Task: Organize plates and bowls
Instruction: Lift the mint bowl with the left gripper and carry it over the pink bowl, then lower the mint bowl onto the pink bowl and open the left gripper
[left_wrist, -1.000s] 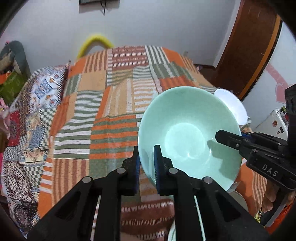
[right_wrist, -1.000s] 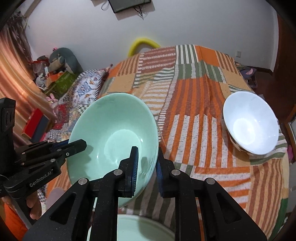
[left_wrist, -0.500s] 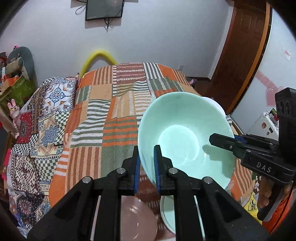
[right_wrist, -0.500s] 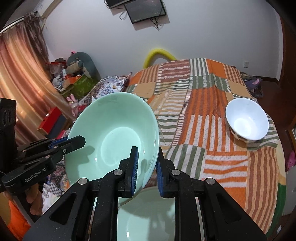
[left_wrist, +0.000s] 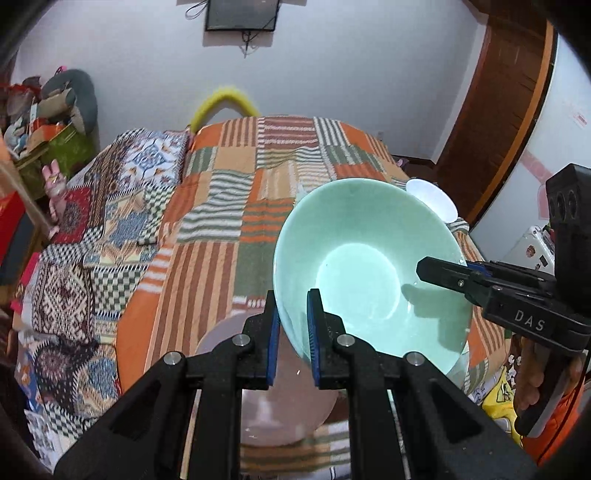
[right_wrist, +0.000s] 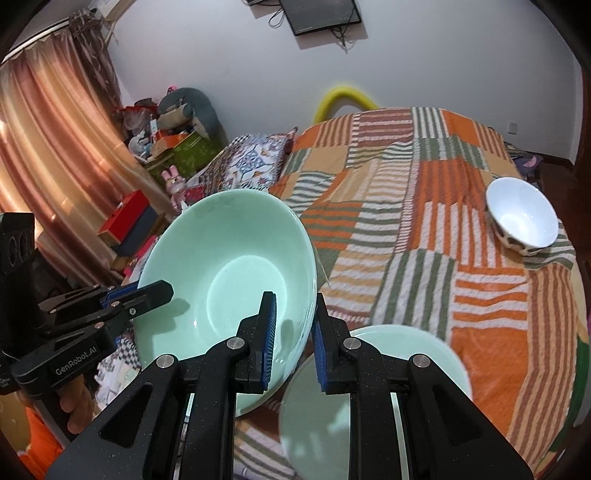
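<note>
A large pale green bowl (left_wrist: 362, 280) hangs tilted above the near end of the bed, held by both grippers. My left gripper (left_wrist: 293, 321) is shut on its left rim. My right gripper (right_wrist: 294, 321) is shut on the opposite rim of the same green bowl (right_wrist: 229, 258). Each view shows the other gripper on the far rim: the right gripper (left_wrist: 443, 273) and the left gripper (right_wrist: 147, 291). A pink plate (left_wrist: 288, 406) lies under the bowl, with a pale green plate (right_wrist: 428, 350) beside it. A small white bowl (right_wrist: 522, 216) sits at the bed's right edge.
The dishes rest on a bed with an orange, green and white striped quilt (right_wrist: 424, 221). A patterned blanket (left_wrist: 92, 229) covers its left side. Boxes and toys (right_wrist: 166, 144) are stacked by the curtain. A wooden door (left_wrist: 502, 110) stands at the right.
Both grippers have carried the green bowl up and back toward the near end of the bed. The pink plate and the green plate have come into view below, and the white bowl looks farther off.
</note>
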